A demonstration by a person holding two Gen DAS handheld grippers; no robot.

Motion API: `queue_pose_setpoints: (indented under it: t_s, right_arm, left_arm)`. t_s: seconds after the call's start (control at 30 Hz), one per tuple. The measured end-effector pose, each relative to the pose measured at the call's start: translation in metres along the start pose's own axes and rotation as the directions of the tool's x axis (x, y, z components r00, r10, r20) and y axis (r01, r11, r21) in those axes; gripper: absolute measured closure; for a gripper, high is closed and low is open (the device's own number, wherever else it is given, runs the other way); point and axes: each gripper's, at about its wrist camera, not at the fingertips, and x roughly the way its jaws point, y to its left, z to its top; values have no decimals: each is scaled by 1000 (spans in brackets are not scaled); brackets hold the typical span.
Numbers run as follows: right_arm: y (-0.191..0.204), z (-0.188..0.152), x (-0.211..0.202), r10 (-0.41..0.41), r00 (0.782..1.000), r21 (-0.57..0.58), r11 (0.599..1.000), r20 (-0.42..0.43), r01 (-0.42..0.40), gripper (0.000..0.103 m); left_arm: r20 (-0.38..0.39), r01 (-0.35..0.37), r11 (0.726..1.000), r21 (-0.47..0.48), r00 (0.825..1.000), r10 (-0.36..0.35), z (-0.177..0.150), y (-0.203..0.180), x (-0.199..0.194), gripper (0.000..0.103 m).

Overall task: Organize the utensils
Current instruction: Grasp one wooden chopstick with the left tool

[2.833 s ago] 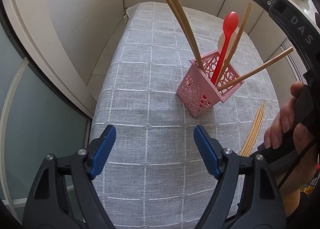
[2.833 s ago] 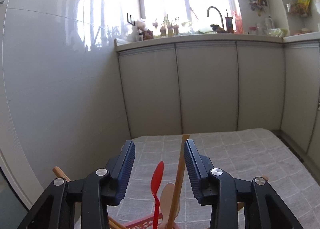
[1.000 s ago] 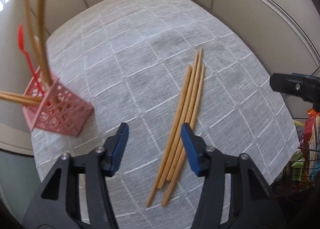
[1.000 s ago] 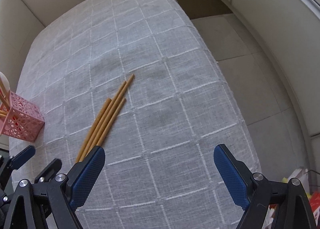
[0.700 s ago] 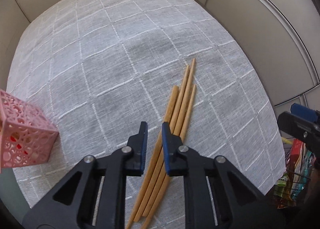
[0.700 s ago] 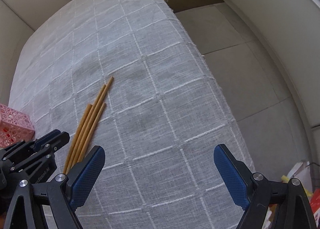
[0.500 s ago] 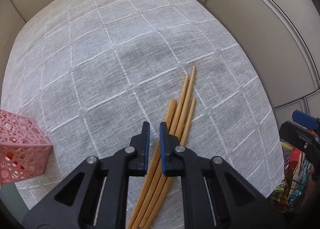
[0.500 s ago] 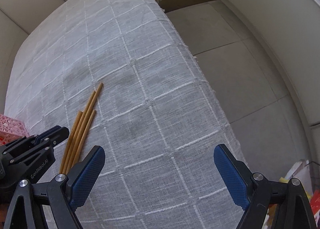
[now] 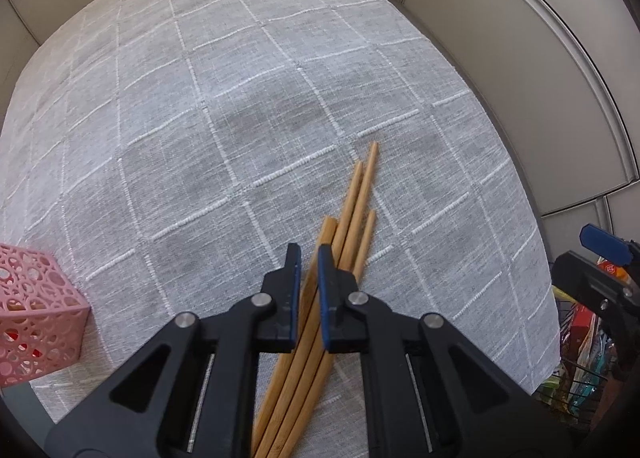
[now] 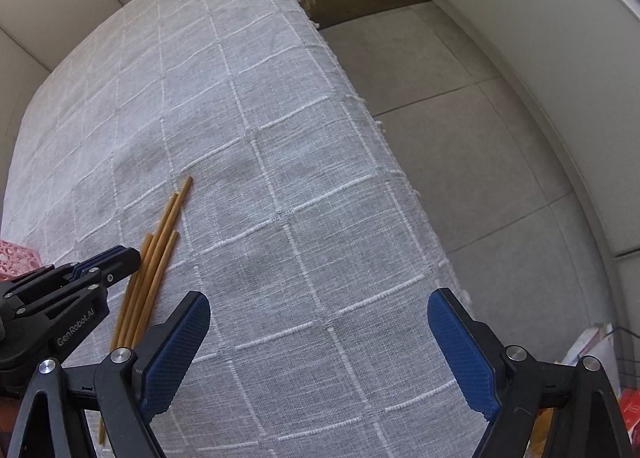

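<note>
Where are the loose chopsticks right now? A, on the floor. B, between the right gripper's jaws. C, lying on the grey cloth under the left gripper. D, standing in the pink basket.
C: the chopsticks lie flat on the cloth, with the left gripper closed over their near ends.

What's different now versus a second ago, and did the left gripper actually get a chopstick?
The left gripper came down over the chopsticks and its fingers have just been closing; one stick now sits between them, apparently pinched. The right gripper stays wide open and empty. The chopsticks remain on the tablecloth; the pink basket is unmoved.
</note>
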Motion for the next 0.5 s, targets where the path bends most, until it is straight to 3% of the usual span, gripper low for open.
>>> queue_pose_setpoints:
  t_s: [0.33, 0.5]
  right_arm:
    - [7, -1, 0, 4, 1000, -17, 1000, -2, -4, 11]
    - [3, 0, 6, 7, 1000, 7, 1000, -16, -7, 11]
  left_arm:
    - [-34, -52, 999, 2, 998, 52, 9, -21, 19, 91]
    - [38, -63, 998, 9, 997, 62, -9, -16, -6, 93]
